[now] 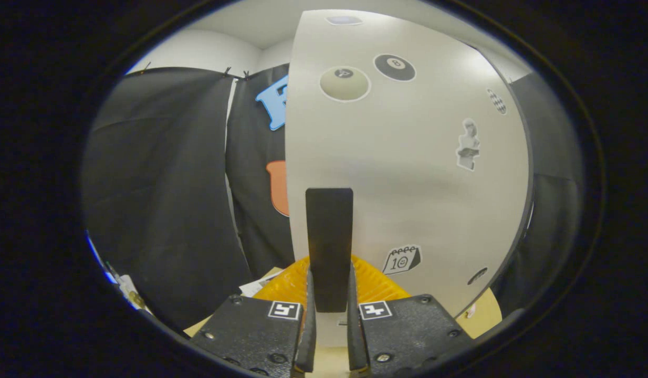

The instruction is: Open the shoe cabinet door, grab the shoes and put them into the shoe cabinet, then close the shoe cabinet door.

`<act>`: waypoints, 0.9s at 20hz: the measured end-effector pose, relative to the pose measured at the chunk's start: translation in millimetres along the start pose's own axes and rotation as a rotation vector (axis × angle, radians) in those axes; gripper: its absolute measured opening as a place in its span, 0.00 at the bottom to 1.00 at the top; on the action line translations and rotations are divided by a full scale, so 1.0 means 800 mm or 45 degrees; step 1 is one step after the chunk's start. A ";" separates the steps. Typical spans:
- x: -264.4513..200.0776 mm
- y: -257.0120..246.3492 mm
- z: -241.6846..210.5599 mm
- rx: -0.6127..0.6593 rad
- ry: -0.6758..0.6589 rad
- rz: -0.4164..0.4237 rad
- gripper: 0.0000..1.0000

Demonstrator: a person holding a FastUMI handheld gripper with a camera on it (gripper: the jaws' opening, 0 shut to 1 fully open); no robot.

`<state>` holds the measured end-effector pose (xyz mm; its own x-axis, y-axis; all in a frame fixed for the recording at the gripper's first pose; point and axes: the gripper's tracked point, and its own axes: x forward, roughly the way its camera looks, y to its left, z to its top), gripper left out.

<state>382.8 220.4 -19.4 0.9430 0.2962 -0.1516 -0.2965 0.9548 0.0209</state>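
The white shoe cabinet door (pixel 408 173), dotted with stickers, stands right in front of me. Its flat black handle (pixel 329 241) hangs down the door's left part and reaches in between my fingers. My gripper (pixel 330 294) is shut on the handle, one finger pressing on each side of its lower end. An orange ribbed thing (pixel 371 286) lies low behind the handle, mostly hidden by the door and my fingers.
Black cloth (pixel 161 199) hangs to the left of the door and more of it to the right. A pale wooden surface (pixel 484 315) runs under the door. Some papers (pixel 255 286) and small items lie low on the left.
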 end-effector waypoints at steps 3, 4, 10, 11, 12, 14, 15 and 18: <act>-0.014 -0.007 -0.003 -0.025 -0.004 -0.031 0.27; -0.020 -0.009 -0.005 -0.020 -0.004 -0.037 0.27; -0.048 -0.022 -0.008 0.009 -0.008 -0.079 0.26; -0.052 -0.024 -0.009 0.013 -0.007 -0.087 0.25; -0.057 -0.026 -0.010 0.019 -0.004 -0.093 0.25; -0.064 -0.031 -0.011 0.030 -0.001 -0.099 0.25; -0.068 -0.033 -0.011 0.038 -0.001 -0.103 0.25; -0.077 -0.037 -0.012 0.069 -0.010 -0.076 0.24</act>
<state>331.9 173.9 -20.1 0.9601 0.2384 -0.1464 -0.2311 0.9707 0.0655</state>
